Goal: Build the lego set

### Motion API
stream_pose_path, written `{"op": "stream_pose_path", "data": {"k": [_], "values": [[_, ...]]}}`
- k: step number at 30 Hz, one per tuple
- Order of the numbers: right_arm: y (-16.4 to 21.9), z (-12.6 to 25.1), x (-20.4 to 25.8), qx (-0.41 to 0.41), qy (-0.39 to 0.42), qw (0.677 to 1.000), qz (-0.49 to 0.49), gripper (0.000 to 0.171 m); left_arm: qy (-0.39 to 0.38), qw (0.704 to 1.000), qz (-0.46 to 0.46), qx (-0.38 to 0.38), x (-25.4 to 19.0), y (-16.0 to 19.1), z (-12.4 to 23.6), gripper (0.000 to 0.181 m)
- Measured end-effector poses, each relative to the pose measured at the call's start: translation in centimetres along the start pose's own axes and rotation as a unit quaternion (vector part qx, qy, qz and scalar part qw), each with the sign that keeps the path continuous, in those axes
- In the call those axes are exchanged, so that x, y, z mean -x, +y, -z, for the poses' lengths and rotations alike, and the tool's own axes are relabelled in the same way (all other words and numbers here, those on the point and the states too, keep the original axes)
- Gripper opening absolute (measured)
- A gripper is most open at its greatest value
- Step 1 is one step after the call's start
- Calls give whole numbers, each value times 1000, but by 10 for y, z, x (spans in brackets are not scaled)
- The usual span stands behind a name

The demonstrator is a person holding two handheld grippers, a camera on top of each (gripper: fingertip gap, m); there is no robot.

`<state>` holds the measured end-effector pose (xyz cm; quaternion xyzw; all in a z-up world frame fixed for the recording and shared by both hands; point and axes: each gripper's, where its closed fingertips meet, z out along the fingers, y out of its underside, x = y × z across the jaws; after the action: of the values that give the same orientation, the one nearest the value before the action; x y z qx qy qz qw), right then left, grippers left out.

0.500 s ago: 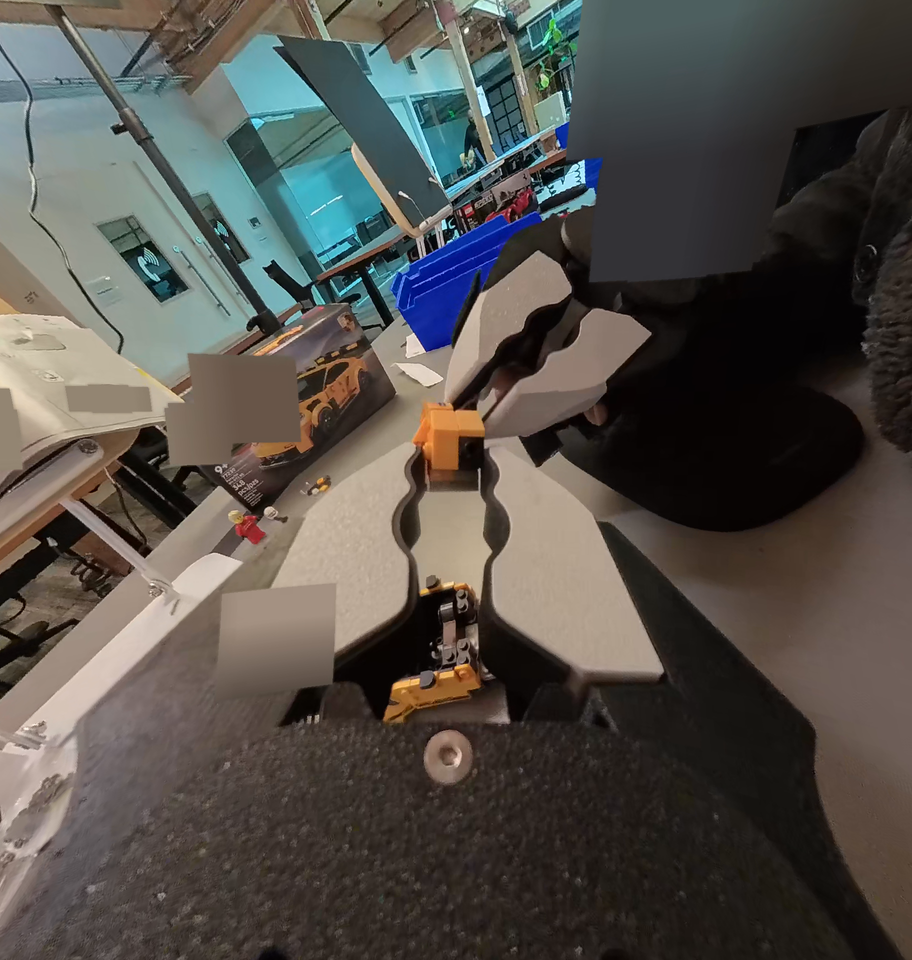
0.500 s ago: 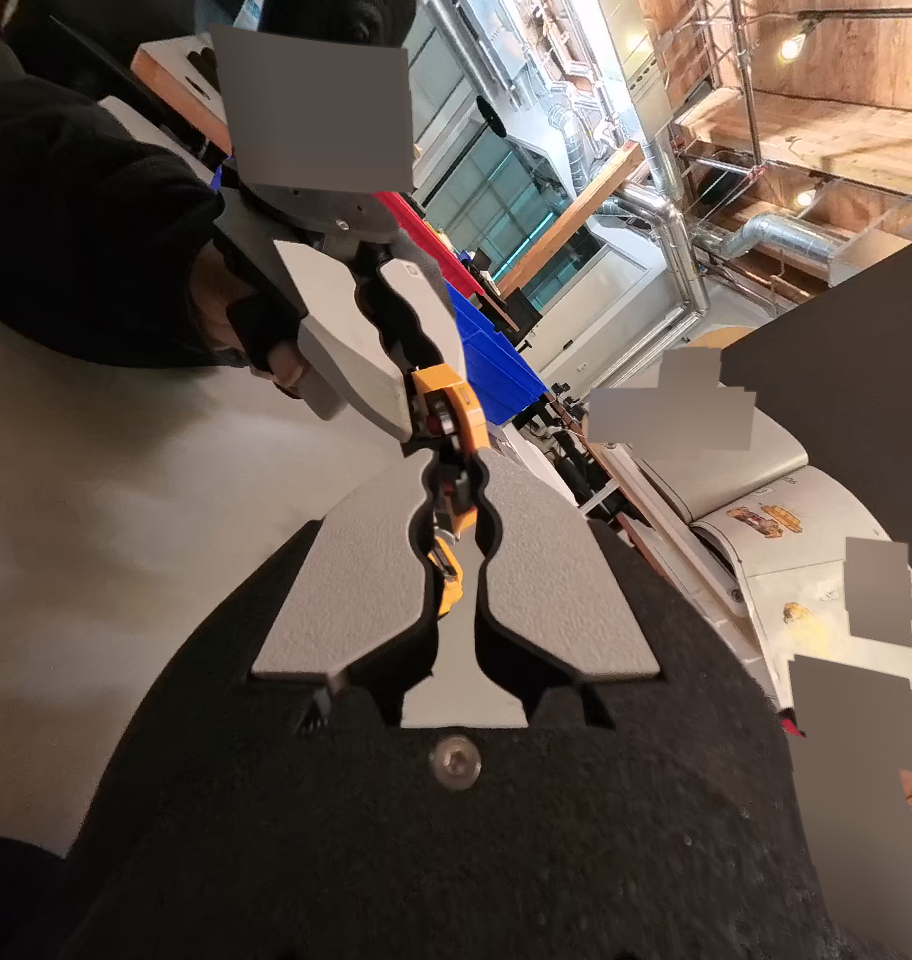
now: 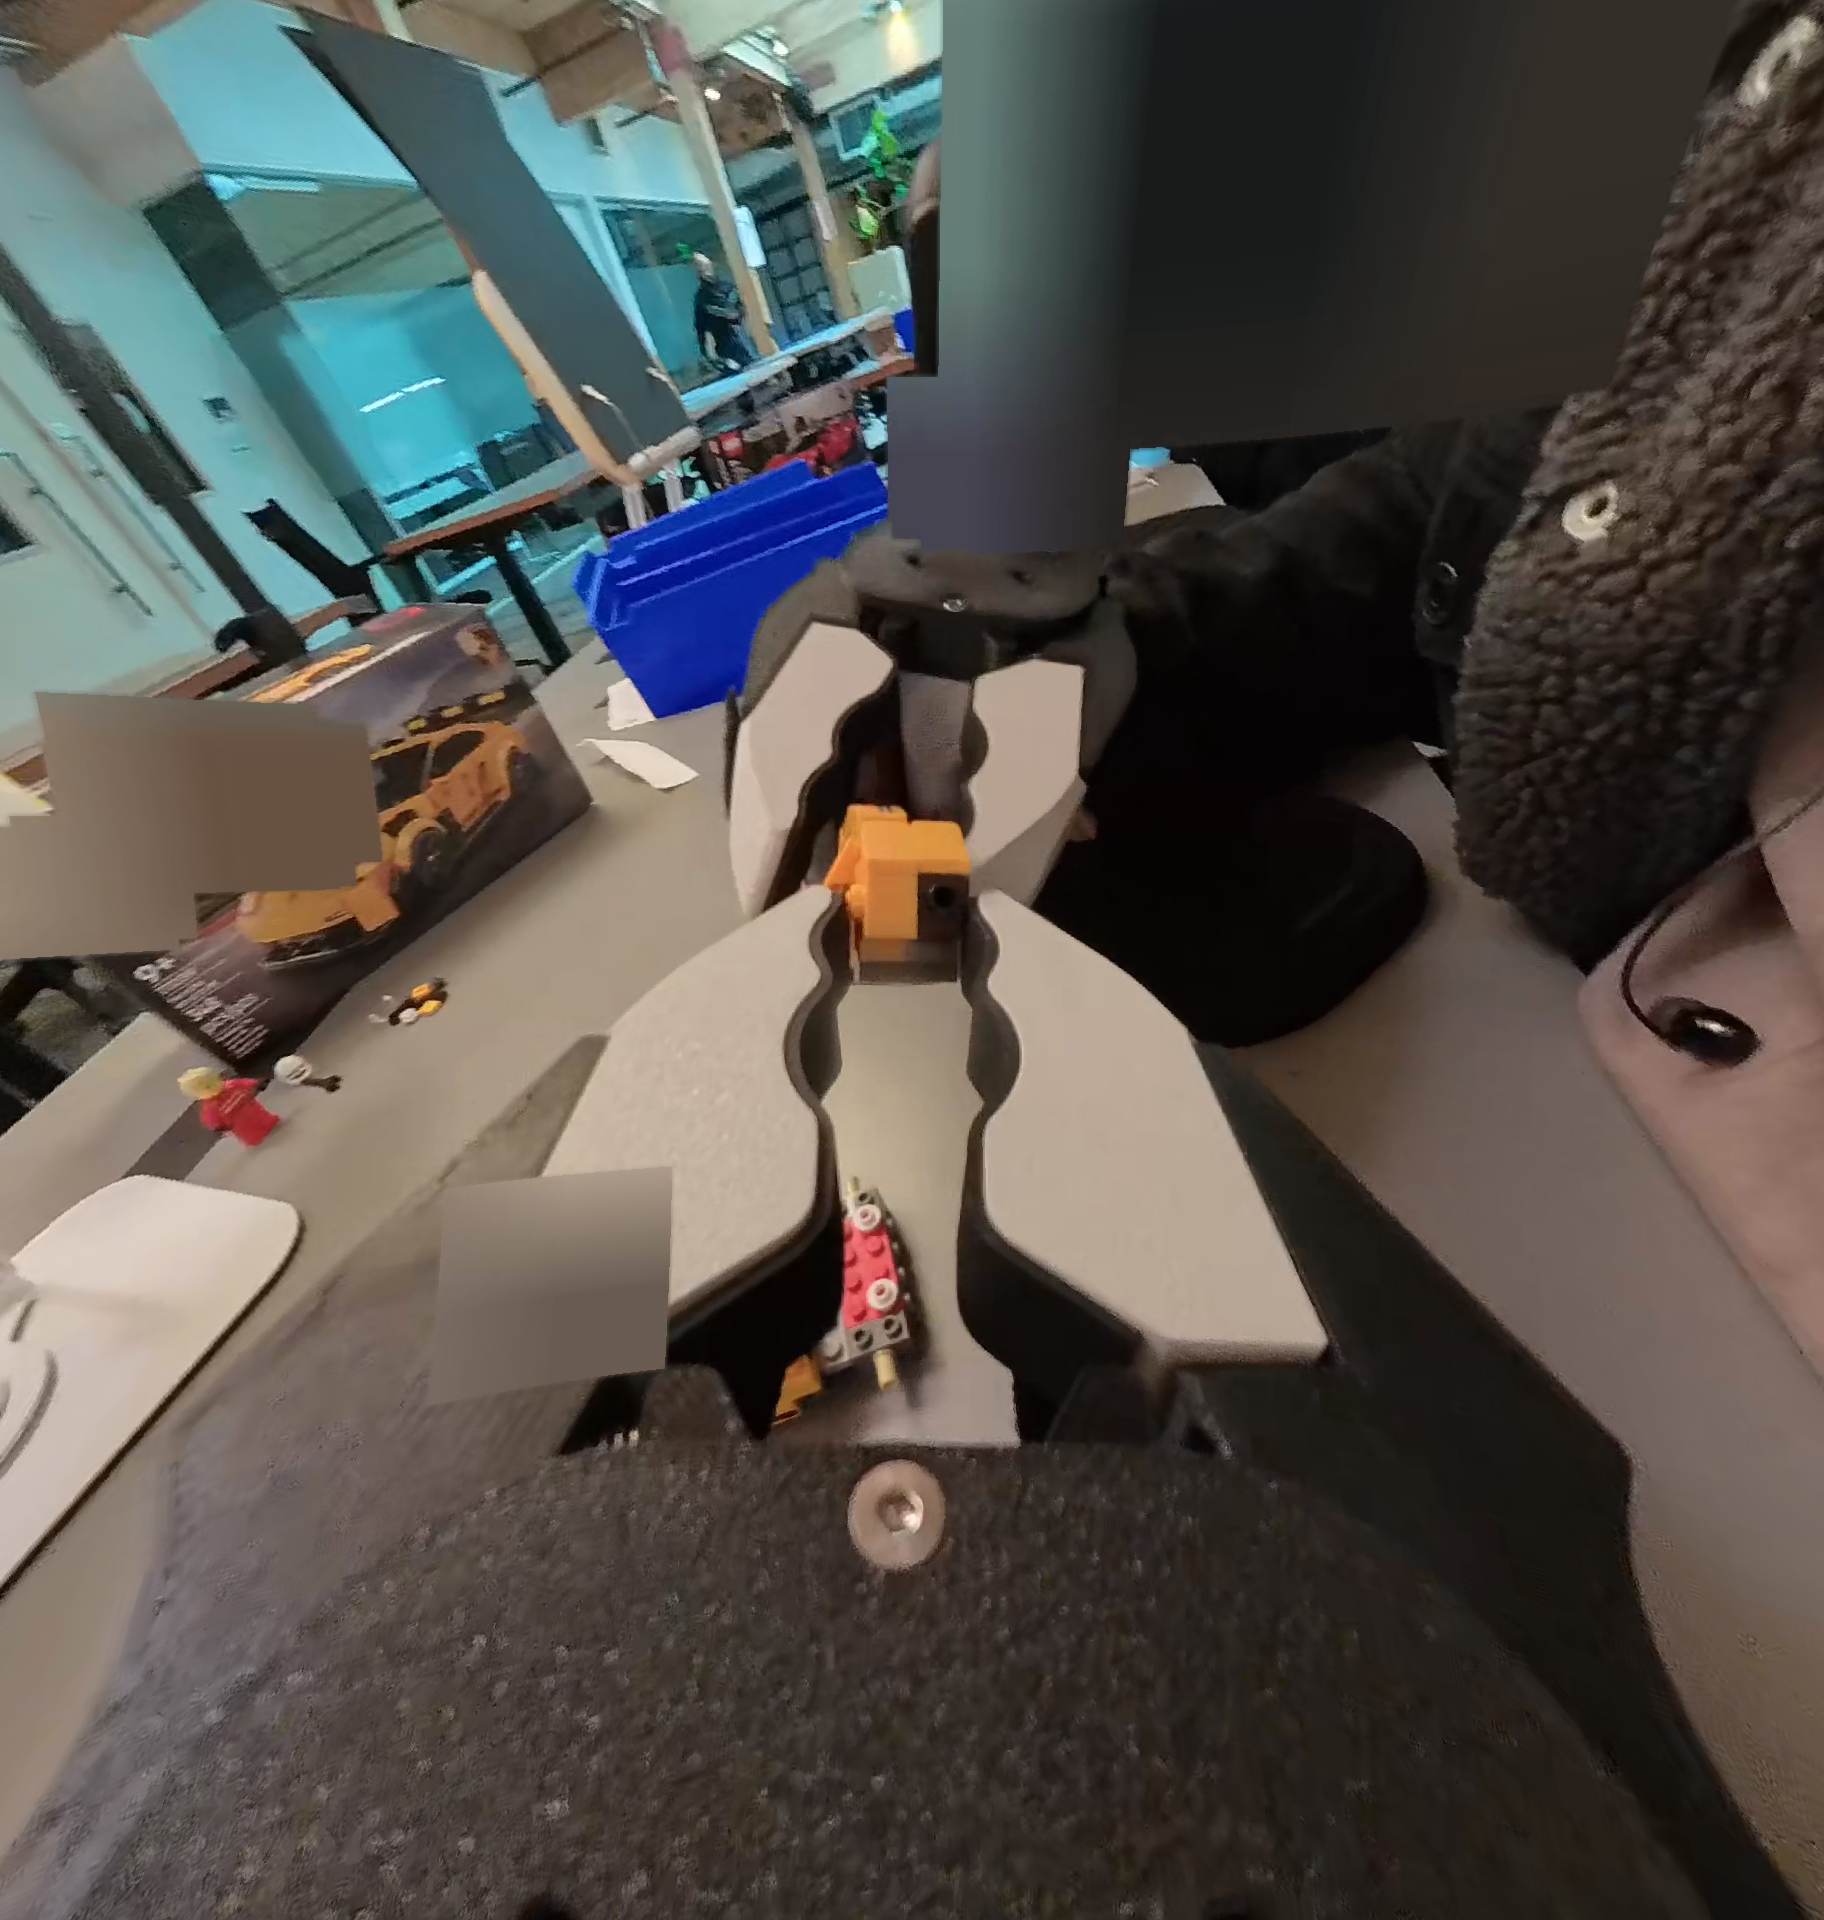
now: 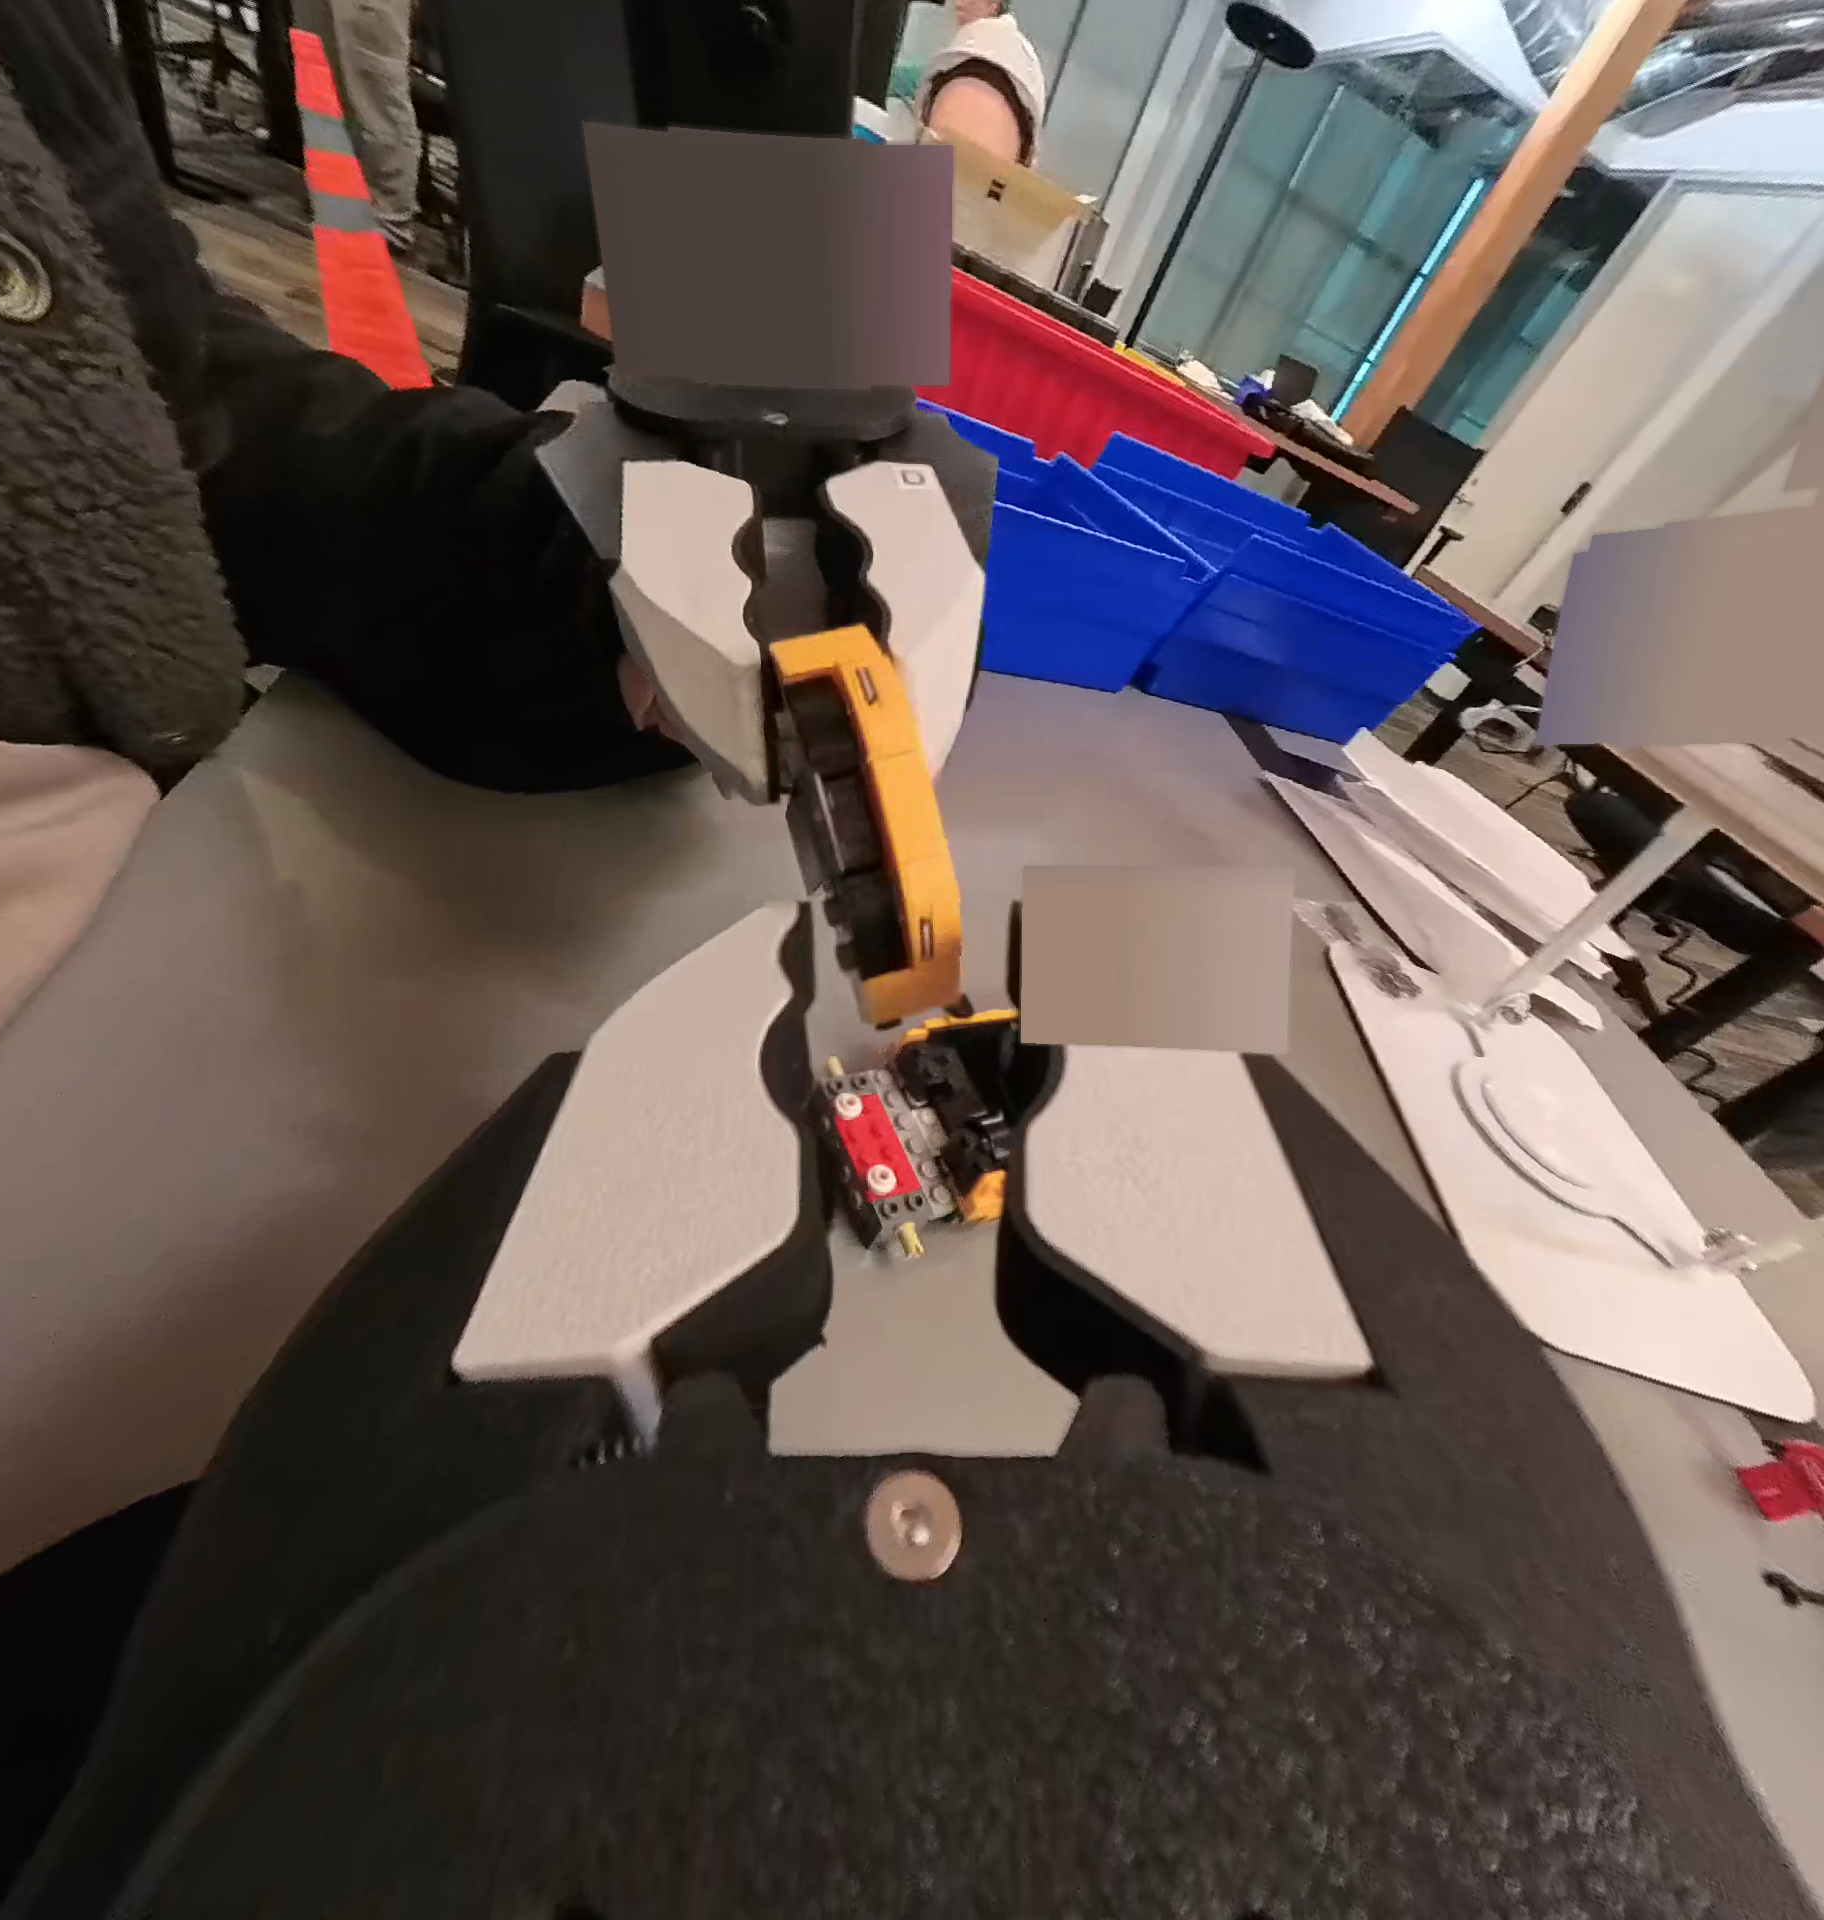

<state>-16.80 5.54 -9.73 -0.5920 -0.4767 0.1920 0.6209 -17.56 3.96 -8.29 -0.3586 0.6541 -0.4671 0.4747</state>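
The left gripper (image 3: 900, 935) has its jaws clenched on the orange-and-black curved lego car body section (image 4: 872, 821), gripping it at one end. In the right wrist view the section's long axis runs from the left gripper (image 4: 835, 717) down toward the camera, the orange outer face turned to the right and the black inner bricks to the left; its free lower end hangs above the grey worktop (image 4: 368, 935). The right gripper (image 4: 903, 945) has its jaws parted, standing either side of that free end; whether a pad touches the section cannot be told. In the left wrist view the right gripper (image 3: 887, 842) faces the camera directly across the section's orange end (image 3: 897, 868). Below the jaws a small grey, red and black lego chassis assembly (image 4: 913, 1143) lies on the worktop. A red minifigure (image 3: 230, 1103) and the printed lego set box (image 3: 388, 831) stand farther left.
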Motion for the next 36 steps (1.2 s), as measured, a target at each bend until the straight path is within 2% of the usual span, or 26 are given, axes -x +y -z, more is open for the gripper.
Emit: {"op": "stream_pose_path", "data": {"k": [2,6,9,13,18,22,27,31,34,36], "values": [[0,0,4,3,-4,1000,21,24,6,1000,-2,2,-2,1,-1,21],[3,0,-4,23,35,997,67,23,7,999,50,21,6,11,1,22],[12,0,-14,62,75,989,111,23,9,993,99,65,12,28,3,32],[32,-3,-20,135,111,963,205,23,26,976,193,97,12,43,6,35],[43,-7,-18,190,134,920,315,23,33,945,303,117,12,57,6,35],[43,-8,-17,205,143,893,374,23,29,931,345,118,13,61,4,30],[41,-12,-10,202,144,881,403,23,44,924,356,130,5,61,0,32],[46,-15,-11,198,143,896,371,23,27,932,328,151,7,65,2,32],[52,-17,-9,188,125,929,294,24,20,945,276,177,7,72,5,31],[51,-16,-9,170,107,956,212,33,32,950,252,180,3,74,6,31]]}}
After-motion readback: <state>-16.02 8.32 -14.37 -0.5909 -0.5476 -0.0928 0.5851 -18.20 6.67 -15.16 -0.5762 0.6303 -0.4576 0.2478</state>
